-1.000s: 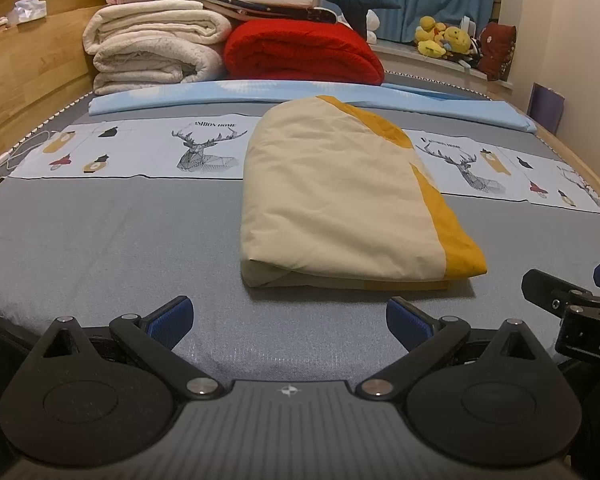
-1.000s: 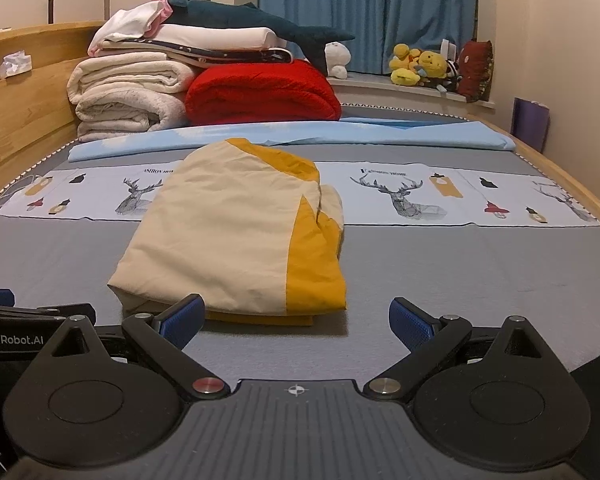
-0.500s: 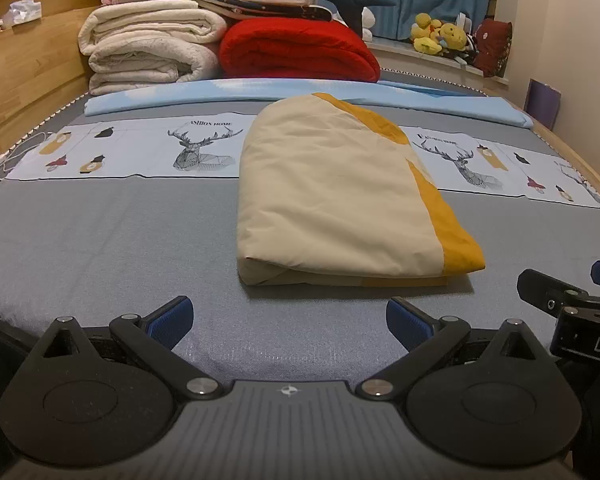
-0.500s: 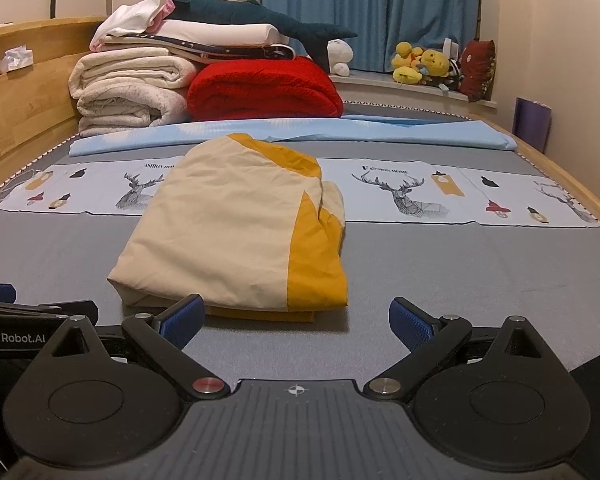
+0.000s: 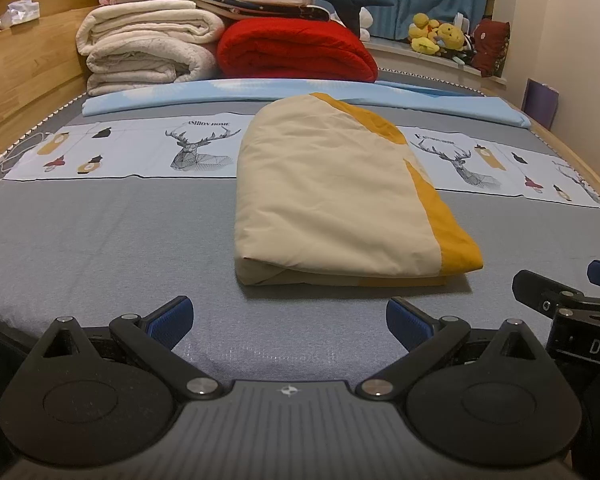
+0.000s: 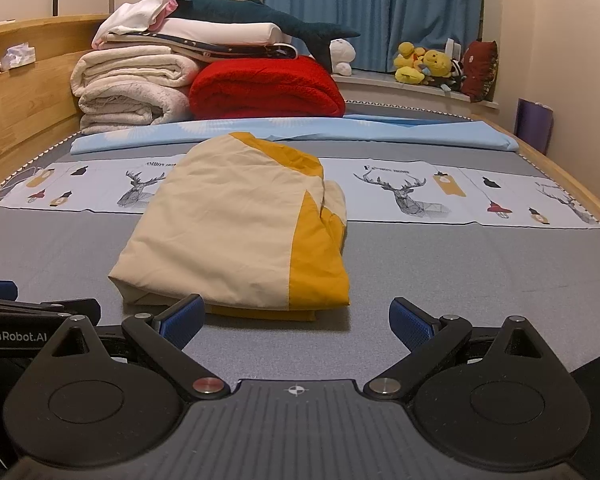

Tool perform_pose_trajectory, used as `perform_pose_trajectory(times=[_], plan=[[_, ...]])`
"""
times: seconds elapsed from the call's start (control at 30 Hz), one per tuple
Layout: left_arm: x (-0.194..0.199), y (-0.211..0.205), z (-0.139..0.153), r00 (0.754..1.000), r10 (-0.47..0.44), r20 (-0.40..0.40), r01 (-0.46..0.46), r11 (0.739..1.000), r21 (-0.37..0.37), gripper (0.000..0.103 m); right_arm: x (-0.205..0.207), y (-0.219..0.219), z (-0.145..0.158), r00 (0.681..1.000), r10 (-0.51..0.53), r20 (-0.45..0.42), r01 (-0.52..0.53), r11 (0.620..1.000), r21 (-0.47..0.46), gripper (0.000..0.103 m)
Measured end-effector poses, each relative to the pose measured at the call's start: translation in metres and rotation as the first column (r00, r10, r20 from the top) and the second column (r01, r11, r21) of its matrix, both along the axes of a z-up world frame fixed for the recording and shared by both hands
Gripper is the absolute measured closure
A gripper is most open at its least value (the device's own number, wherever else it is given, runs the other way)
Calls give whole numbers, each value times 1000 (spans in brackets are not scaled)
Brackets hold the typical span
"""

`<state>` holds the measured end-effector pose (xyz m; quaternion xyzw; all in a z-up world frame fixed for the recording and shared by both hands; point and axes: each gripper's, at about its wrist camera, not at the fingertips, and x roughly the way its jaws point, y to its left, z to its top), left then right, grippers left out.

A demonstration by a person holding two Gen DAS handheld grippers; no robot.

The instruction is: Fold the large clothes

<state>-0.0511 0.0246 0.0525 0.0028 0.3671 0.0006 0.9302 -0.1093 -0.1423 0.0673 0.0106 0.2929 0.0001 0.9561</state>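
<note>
The big bed (image 5: 100, 240) fills most of both pictures, and its grey cover is soft, so anything you push will slide and bunch up. In the middle of each picture lies the folded cloth (image 5: 332, 200), cream with a yellow strip. It looks already folded into a neat, thick bundle.

Your left gripper (image 5: 288, 316) sits at the bottom of the left view. Its blue tips are wide apart and hold nothing. Your right gripper (image 6: 296, 316) is the same at the bottom of the right view: spread wide, nothing in it. Both are just short of the cloth's near edge.

What could go wrong? If you poke the near edge, the layers could slip open, because loose flaps show there. If you grab only the top layer, the fold could peel apart. The yellow side looks puffier in the right view, so it might flop over.

The cloth's long way runs from the bottom of the picture up toward the top. Its rounded end points up at the red blanket (image 5: 296, 52).
</note>
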Motion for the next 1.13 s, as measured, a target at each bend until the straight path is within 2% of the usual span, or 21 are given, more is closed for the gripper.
perform_pose_trajectory(times=[1.13], plan=[[-1,0,-1,999,-36,3,36,999,-5,1,-3,-6,1,1000,24,-1,-24,1000,-4,5]])
